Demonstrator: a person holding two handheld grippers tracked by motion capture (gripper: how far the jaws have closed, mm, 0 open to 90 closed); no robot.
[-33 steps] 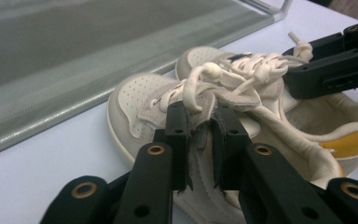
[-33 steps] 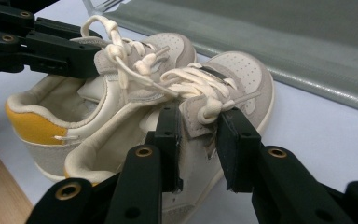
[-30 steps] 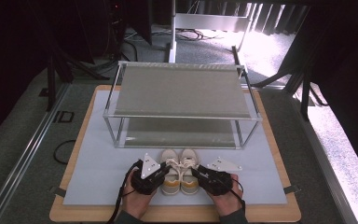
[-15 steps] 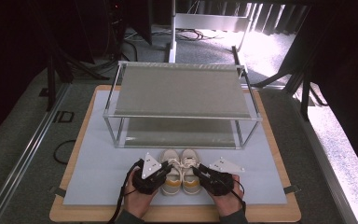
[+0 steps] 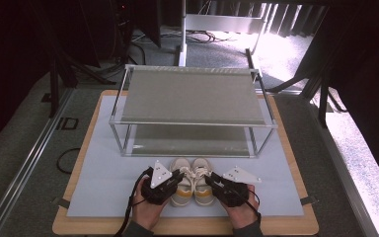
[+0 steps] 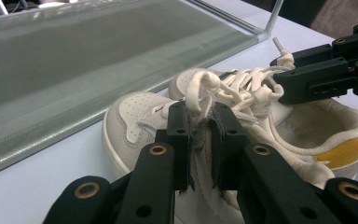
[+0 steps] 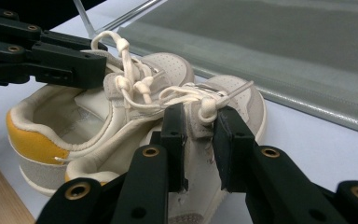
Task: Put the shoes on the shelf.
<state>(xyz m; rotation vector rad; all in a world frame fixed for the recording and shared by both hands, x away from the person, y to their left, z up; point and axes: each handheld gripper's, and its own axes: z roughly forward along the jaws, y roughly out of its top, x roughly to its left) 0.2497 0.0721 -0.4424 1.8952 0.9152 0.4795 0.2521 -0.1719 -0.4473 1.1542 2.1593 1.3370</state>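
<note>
A pair of cream sneakers with yellow heels stands side by side on the pale mat, toes toward the rack. In the high view my left gripper [image 5: 178, 177] is at the left shoe [image 5: 180, 166] and my right gripper [image 5: 214, 178] at the right shoe [image 5: 201, 166]. The left gripper [image 6: 200, 116] is shut on the upper edge of the near shoe [image 6: 130, 112], beside the laces. The right gripper [image 7: 199, 116] is shut on the upper edge of its near shoe [image 7: 247, 98]. Each gripper view shows the other gripper [image 6: 326, 70] [image 7: 42, 56] across the laces.
A two-level metal rack [image 5: 192, 94] with grey shelves stands just beyond the shoes' toes. The mat [image 5: 103, 182] lies on a wooden board [image 5: 286, 227], whose front edge is near the person's hands. Dark floor and stands surround the table.
</note>
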